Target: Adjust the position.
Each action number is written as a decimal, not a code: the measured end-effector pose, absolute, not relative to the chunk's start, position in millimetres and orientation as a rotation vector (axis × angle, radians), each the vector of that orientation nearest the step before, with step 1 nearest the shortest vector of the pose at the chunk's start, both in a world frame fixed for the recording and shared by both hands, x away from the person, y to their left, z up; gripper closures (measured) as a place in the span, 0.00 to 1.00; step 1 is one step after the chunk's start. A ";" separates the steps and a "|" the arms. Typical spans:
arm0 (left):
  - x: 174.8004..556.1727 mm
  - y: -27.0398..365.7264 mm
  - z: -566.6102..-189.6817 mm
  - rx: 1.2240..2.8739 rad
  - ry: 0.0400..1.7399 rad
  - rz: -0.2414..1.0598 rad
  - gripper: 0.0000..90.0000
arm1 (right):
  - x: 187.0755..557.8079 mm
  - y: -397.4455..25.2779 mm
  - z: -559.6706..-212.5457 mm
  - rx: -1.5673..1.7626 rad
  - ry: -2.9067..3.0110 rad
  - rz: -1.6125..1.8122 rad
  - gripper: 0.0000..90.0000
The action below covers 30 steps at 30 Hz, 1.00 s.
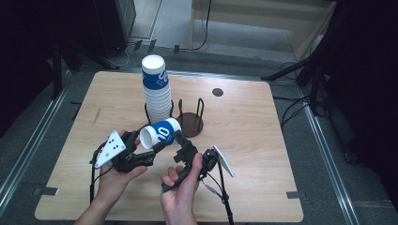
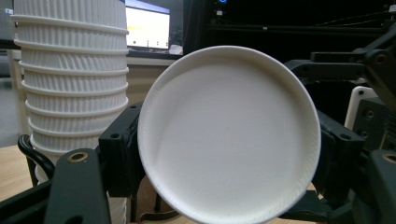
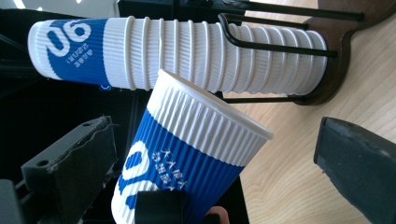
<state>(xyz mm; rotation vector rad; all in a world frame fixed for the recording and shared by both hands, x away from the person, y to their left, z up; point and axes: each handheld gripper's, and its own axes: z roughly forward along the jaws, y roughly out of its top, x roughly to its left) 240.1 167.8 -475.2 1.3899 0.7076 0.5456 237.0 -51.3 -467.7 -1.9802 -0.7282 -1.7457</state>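
Observation:
A single blue and white ribbed paper cup (image 1: 160,132) lies on its side above the table, base toward the left. My left gripper (image 1: 151,144) is shut on it near the base; in the left gripper view the cup's white bottom (image 2: 229,135) sits between both jaws. My right gripper (image 1: 180,139) stands open at the cup's rim end. In the right gripper view the cup (image 3: 187,154) hangs between the spread jaws, touching neither. A tall stack of the same cups (image 1: 156,89) stands upright in a wire holder behind it.
An empty dark brown holder (image 1: 191,123) with black wire posts stands to the right of the stack. A round dark hole (image 1: 217,92) sits near the table's far edge. Cables trail from both grippers toward the table's front edge.

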 end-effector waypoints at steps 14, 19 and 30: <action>239.6 164.6 -477.2 1.397 0.689 0.555 0.30 | 249.6 -41.7 -476.3 -1.932 -0.649 -1.652 0.00; 239.4 164.4 -477.3 1.399 0.684 0.559 0.30 | 253.3 -41.5 -477.8 -1.919 -0.605 -1.635 0.00; 238.6 161.9 -477.9 1.405 0.665 0.561 0.30 | 262.7 -36.3 -476.8 -1.870 -0.557 -1.607 0.00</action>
